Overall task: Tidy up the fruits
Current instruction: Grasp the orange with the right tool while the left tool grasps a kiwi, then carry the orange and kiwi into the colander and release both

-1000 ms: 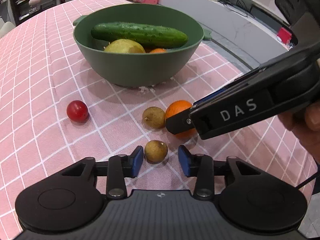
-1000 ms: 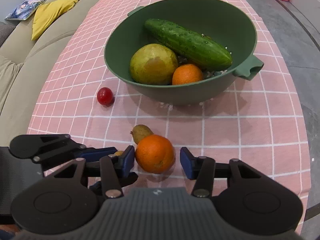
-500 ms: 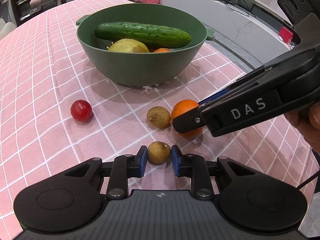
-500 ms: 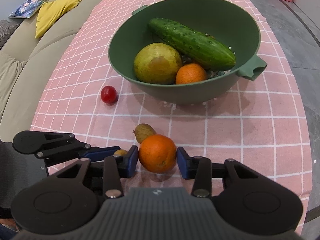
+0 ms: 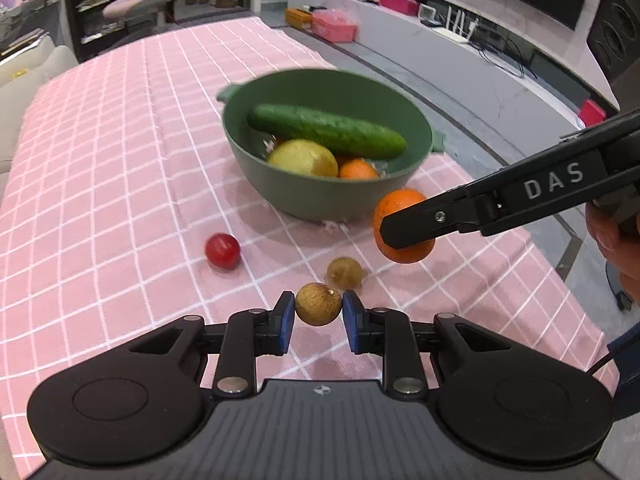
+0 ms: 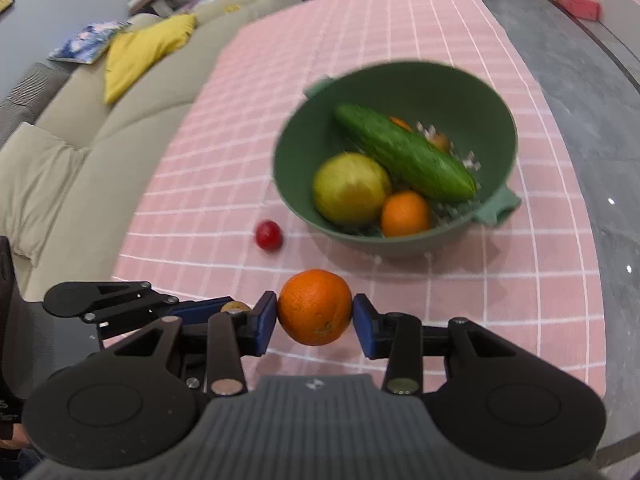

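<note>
Closest in, the left gripper (image 5: 319, 317) has its blue pads clamped on a small brown round fruit (image 5: 318, 304), dull and rough-skinned, held clear of the pink checked tablecloth (image 5: 120, 184). The right gripper (image 6: 315, 318) is clamped on a dimpled orange (image 6: 315, 306), also lifted off the cloth. Only the left wrist view shows a second brown fruit (image 5: 345, 273) on the cloth just beyond the held one, and a hand (image 5: 618, 240) at the right edge. A glossy red tomato (image 5: 222, 251) lies alone to the left, with open cloth around it. Farther on sits the smooth green bowl (image 6: 492, 120); the right view looks deeper in, showing a bumpy cucumber (image 6: 404, 152), a yellow-green round fruit (image 6: 351, 188) and a smaller orange (image 6: 406, 213). The cloth's right edge falls near the bowl's handle; a sofa runs along the left.
</note>
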The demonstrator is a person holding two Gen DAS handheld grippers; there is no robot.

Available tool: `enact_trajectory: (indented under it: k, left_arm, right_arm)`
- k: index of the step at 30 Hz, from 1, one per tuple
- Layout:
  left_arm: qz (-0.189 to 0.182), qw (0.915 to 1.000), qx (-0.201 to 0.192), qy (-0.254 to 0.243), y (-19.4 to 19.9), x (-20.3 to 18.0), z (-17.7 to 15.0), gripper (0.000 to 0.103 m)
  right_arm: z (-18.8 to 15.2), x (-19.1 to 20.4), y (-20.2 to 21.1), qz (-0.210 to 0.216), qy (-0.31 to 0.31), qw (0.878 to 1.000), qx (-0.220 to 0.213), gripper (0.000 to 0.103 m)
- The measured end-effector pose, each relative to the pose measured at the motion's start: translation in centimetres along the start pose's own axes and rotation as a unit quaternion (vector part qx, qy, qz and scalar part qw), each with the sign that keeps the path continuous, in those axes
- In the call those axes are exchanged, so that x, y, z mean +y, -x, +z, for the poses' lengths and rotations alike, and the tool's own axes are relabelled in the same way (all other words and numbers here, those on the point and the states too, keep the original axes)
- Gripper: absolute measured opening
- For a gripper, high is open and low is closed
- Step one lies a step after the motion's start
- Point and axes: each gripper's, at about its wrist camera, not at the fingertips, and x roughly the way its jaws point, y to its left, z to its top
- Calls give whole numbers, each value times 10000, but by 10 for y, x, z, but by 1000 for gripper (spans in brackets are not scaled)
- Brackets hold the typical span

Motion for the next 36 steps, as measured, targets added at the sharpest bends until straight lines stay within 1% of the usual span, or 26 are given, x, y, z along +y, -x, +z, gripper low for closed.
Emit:
enact_trajectory:
  k: [4, 8, 13, 16, 19, 23, 30, 31, 36]
  left_arm:
    - [190, 9998, -80, 29, 12, 1, 10, 29]
    - [351, 9986, -259, 315, 26, 8, 23, 29]
    - [484, 9972, -505, 270, 35, 8, 51, 29]
    - [518, 9963, -660, 198, 34, 5, 71, 29]
    - [633, 9952, -749, 47, 23, 1, 89, 29]
    - [646, 9957, -659, 6, 1, 0, 107, 29]
    - [622, 9965, -415, -367, -42, -17, 126, 29]
    - [638, 9961, -386, -472, -49, -20, 128, 29]
    - [899, 9910, -179, -977, -81, -26, 140, 29]
  right_arm:
    - [8, 4, 15, 93, -4, 9998, -181, 38]
    - [21, 2, 32, 138, -33, 9989, -443, 38]
    - [41, -17, 50, 49, -231, 9965, -807, 38]
    - [55, -34, 56, -117, -406, 9938, -1028, 38]
    - [68, -53, 55, -343, -610, 9907, -1170, 38]
    - [80, -78, 43, -539, -917, 9868, -1218, 38]
    - [90, -88, 17, -425, -1152, 9858, -1143, 38]
    - [87, -88, 17, -424, -1164, 9857, -1139, 38]
    - [90, -97, 2, -341, -1242, 9864, -1026, 38]
